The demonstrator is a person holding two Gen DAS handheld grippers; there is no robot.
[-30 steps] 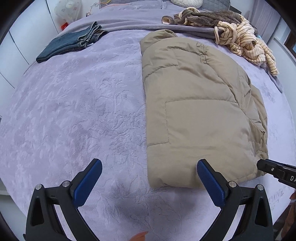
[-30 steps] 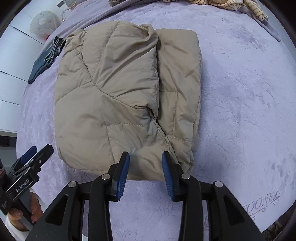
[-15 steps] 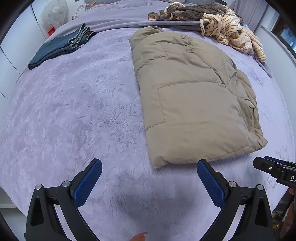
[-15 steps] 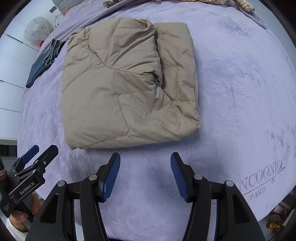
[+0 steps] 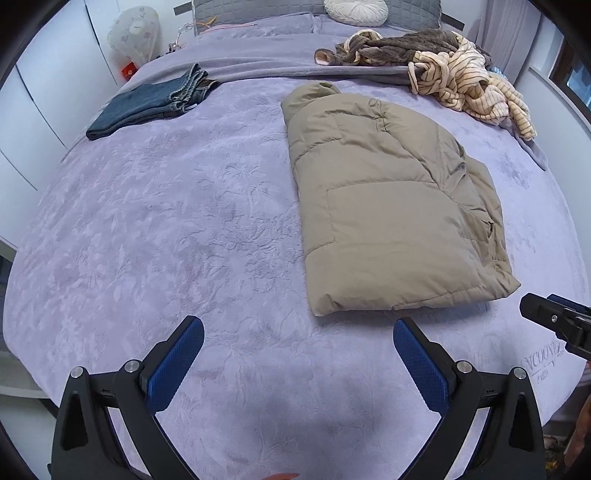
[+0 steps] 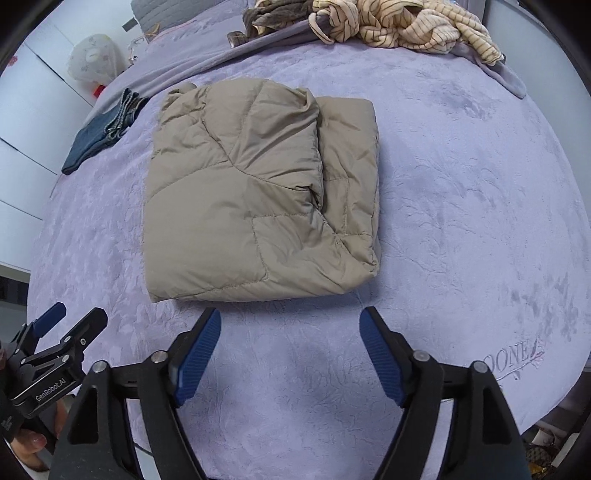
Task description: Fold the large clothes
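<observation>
A tan puffer jacket lies folded into a rectangle on the lilac bed cover; it also shows in the right wrist view. My left gripper is open and empty, held above the bed's near edge, short of the jacket's hem. My right gripper is open and empty just in front of the jacket's near edge, not touching it. Each gripper shows at the edge of the other's view: the right one in the left wrist view, the left one in the right wrist view.
Folded blue jeans lie at the far left of the bed. A heap of striped and brown clothes lies at the far right by the pillows. White cupboards stand to the left.
My right gripper opened and let go of the jacket's hem, then drew back toward the bed's near edge. My left gripper also pulled back and up. The jacket stays folded.
</observation>
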